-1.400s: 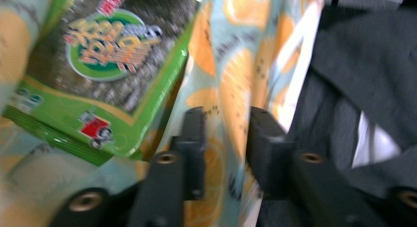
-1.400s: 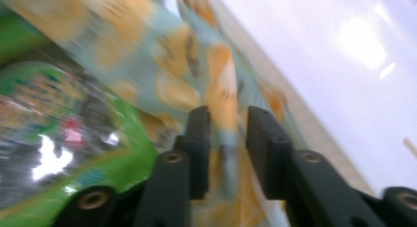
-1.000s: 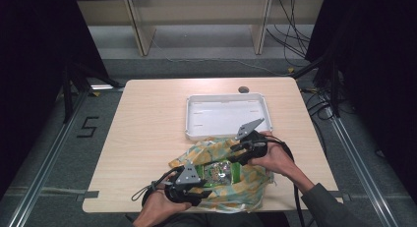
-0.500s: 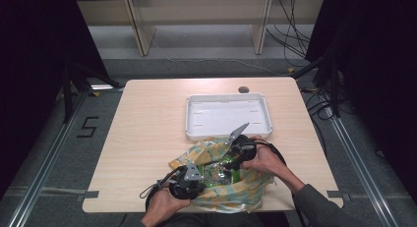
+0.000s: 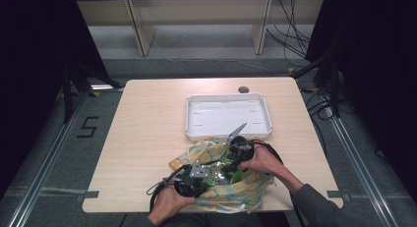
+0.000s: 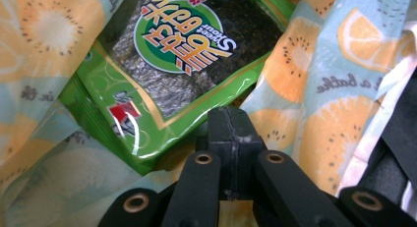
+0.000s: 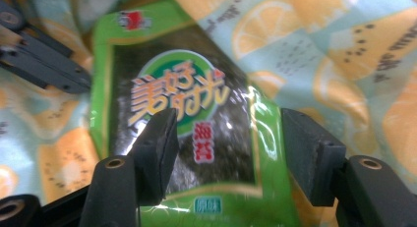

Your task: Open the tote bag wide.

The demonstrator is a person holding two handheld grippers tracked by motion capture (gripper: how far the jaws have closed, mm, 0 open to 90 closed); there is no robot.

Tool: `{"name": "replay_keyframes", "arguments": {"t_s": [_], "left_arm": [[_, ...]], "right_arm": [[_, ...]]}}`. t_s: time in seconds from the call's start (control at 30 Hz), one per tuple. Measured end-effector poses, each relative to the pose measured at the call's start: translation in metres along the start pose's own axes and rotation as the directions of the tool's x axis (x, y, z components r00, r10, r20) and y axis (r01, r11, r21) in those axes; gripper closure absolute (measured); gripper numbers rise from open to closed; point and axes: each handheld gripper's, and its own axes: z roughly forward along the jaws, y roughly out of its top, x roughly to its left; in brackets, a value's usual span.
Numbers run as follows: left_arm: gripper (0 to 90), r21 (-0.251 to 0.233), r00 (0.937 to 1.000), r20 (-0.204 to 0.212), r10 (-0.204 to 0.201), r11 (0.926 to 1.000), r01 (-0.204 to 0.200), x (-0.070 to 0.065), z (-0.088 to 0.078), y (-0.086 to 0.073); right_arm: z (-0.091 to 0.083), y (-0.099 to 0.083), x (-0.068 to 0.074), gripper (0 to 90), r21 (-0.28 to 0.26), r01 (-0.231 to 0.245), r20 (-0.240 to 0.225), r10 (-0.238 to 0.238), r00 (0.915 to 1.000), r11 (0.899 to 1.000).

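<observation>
A wooden table (image 5: 147, 138) carries a white tray (image 5: 228, 116) toward its far side and, at the near edge, a fruit-print bag (image 5: 246, 190) lying open. Inside the bag rests a green seaweed packet (image 7: 187, 138). The right gripper (image 7: 226, 143) straddles the packet, its jaws having just been opening, pads apart from it. The left gripper (image 6: 231, 133) is fully closed with nothing between its jaws, its tip at the packet's edge.

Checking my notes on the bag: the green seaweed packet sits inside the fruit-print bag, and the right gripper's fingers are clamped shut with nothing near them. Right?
Not quite. The right gripper has its fingers apart, straddling the green seaweed packet, as the right gripper view shows. The packet does sit inside the fruit-print bag.
</observation>
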Motion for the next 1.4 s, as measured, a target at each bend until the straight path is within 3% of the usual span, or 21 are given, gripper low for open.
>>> {"name": "replay_keyframes", "arguments": {"t_s": [0.07, 0.17, 0.2, 0.23, 0.33, 0.43, 0.5, 0.53, 0.57, 0.73, 0.83, 0.87, 0.97, 1.03, 1.13, 1.17, 1.2, 1.23, 1.3, 1.4], "left_arm": [[89.5, -0.009, 1.0000, -0.004, 0.007, 0.9999, -0.008, 0.000, 0.001, 0.001], [89.6, -0.007, 1.0000, -0.001, -0.001, 1.0000, 0.001, -0.002, 0.002, 0.002], [89.6, -0.003, 0.9998, -0.003, 0.019, 0.9998, -0.019, -0.001, 0.002, 0.003], [89.6, -0.003, 0.9998, -0.003, 0.019, 0.9998, -0.019, -0.001, 0.002, 0.003], [89.6, -0.002, 0.9999, -0.006, 0.010, 0.9999, -0.010, -0.003, 0.004, 0.005], [89.6, -0.003, 0.9993, -0.012, 0.034, 0.9994, -0.034, -0.003, 0.005, 0.005], [89.6, 0.008, 0.9998, -0.008, 0.018, 0.9998, -0.018, -0.004, 0.005, 0.005], [89.6, 0.009, 0.9993, -0.013, 0.034, 0.9994, -0.034, -0.005, 0.007, 0.005], [89.6, 0.009, 0.9993, -0.013, 0.034, 0.9994, -0.034, -0.005, 0.007, 0.005], [89.6, 0.015, 0.9990, -0.019, 0.040, 0.9991, -0.039, -0.006, 0.007, 0.006], [89.6, 0.014, 0.9992, -0.016, 0.037, 0.9992, -0.036, -0.006, 0.007, 0.005], [89.6, 0.014, 0.9982, -0.025, 0.055, 0.9984, -0.055, -0.005, 0.007, 0.006], [89.6, 0.010, 0.9982, -0.021, 0.056, 0.9984, -0.056, -0.005, 0.007, 0.006], [89.5, 0.005, 0.9981, -0.022, 0.057, 0.9983, -0.057, -0.005, 0.007, 0.006], [87.0, -0.008, 0.9986, -0.023, 0.047, 0.9989, -0.047, -0.006, 0.005, 0.008], [79.6, -0.051, 1.0000, -0.007, 0.002, 0.9987, -0.002, -0.007, 0.001, 0.009], [78.2, -0.063, 0.9999, 0.005, -0.012, 0.9979, 0.013, -0.007, -0.003, 0.010], [75.9, -0.063, 0.9999, 0.005, -0.012, 0.9979, 0.013, -0.007, -0.003, 0.010], [72.5, -0.097, 1.0000, 0.006, -0.006, 0.9953, 0.006, -0.006, -0.009, 0.012], [61.9, -0.129, 0.9999, 0.002, -0.013, 0.9916, 0.013, -0.008, -0.024, 0.012]], "right_arm": [[-0.001, 0.000, 0.003, 42.5, 0.003, -0.022, -0.012, 0.022, 0.9997, 1.000], [-0.002, 0.000, 0.001, 43.4, -0.011, -0.009, -0.023, 0.009, 0.9997, 1.000], [-0.003, 0.001, 0.000, 44.5, -0.017, -0.007, -0.037, 0.006, 0.9993, 1.000], [-0.005, 0.001, 0.003, 45.4, -0.014, -0.034, -0.041, 0.034, 0.9986, 0.999], [-0.007, 0.002, 0.006, 44.8, -0.019, -0.022, -0.052, 0.021, 0.9984, 1.000], [-0.015, 0.006, 0.013, 47.0, -0.030, -0.017, -0.056, 0.015, 0.9983, 0.999], [-0.017, 0.007, 0.013, 47.1, -0.047, 0.005, -0.056, -0.008, 0.9984, 0.999], [-0.021, 0.009, 0.018, 50.6, -0.061, -0.031, -0.117, 0.023, 0.9929, 0.998], [-0.022, 0.009, 0.020, 51.3, -0.063, -0.048, -0.110, 0.040, 0.9931, 0.997], [-0.023, 0.012, 0.028, 57.1, -0.055, -0.040, -0.115, 0.033, 0.9929, 0.998], [-0.022, 0.012, 0.030, 60.6, -0.055, -0.041, -0.124, 0.033, 0.9917, 0.998], [-0.022, 0.013, 0.031, 64.3, -0.043, -0.068, -0.119, 0.062, 0.9910, 0.997], [-0.022, 0.012, 0.030, 69.2, -0.062, -0.044, -0.125, 0.036, 0.9916, 0.997], [-0.024, 0.012, 0.029, 72.2, -0.060, -0.067, -0.141, 0.058, 0.9883, 0.996], [-0.025, 0.011, 0.029, 74.1, -0.067, -0.063, -0.136, 0.054, 0.9892, 0.996], [-0.027, 0.011, 0.029, 75.4, -0.062, -0.067, -0.133, 0.058, 0.9894, 0.996], [-0.028, 0.011, 0.030, 75.8, -0.071, -0.065, -0.132, 0.056, 0.9896, 0.995], [-0.029, 0.010, 0.028, 75.9, -0.077, -0.044, -0.130, 0.034, 0.9909, 0.996], [-0.032, 0.010, 0.030, 76.0, -0.073, -0.059, -0.128, 0.049, 0.9906, 0.996], [-0.038, 0.008, 0.025, 76.1, -0.089, -0.040, -0.108, 0.030, 0.9936, 0.995]]}}
